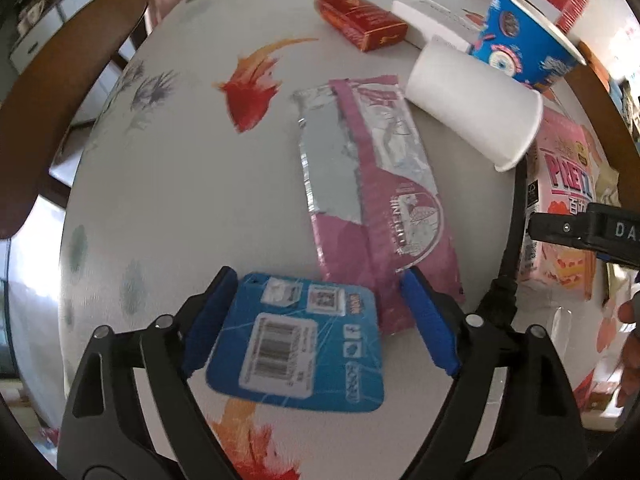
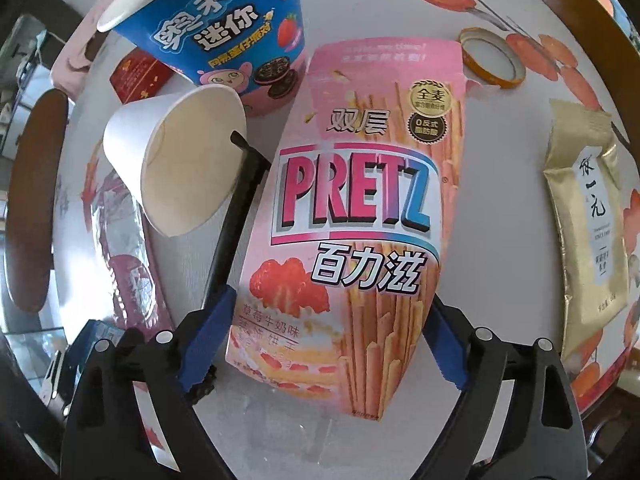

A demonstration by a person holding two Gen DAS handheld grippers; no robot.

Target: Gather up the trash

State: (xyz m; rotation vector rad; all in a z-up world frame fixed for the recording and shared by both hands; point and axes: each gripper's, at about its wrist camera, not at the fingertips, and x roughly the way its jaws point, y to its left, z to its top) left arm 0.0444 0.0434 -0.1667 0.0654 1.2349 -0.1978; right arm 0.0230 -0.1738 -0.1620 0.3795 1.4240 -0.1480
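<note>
Trash is lying scattered across the round table (image 1: pixel 192 184) with its leaf-print cloth, and the white paper cup (image 1: pixel 472 112), tipped on its side, is serving as the landmark. Below and left of the cup's mouth in the left wrist view, a pink foil wrapper (image 1: pixel 380 200) is lying flat; below that wrapper, a blue card lid (image 1: pixel 296 340) with a barcode label is sitting between the blue fingers (image 1: pixel 208 320) of the left gripper (image 1: pixel 316 324). Those jaws are standing wide, pads just clear of the lid's edges, gripping nothing. Beyond the cup's base a red box (image 1: pixel 360 20) and a white box (image 1: pixel 432 24) are lying, and a blue snack tub (image 1: pixel 524 44) is standing just beside the cup.

Right of the cup's open mouth in the right wrist view, the pink Pretz box (image 2: pixel 360 216) is lying face up, its lower end sitting between the spread fingers of the right gripper (image 2: pixel 320 340); whether the pads are touching the box I cannot tell. Farther right of the cup, a gold pouch (image 2: pixel 588 224) and an orange-rimmed cap (image 2: pixel 492 60) are resting on the cloth.
</note>
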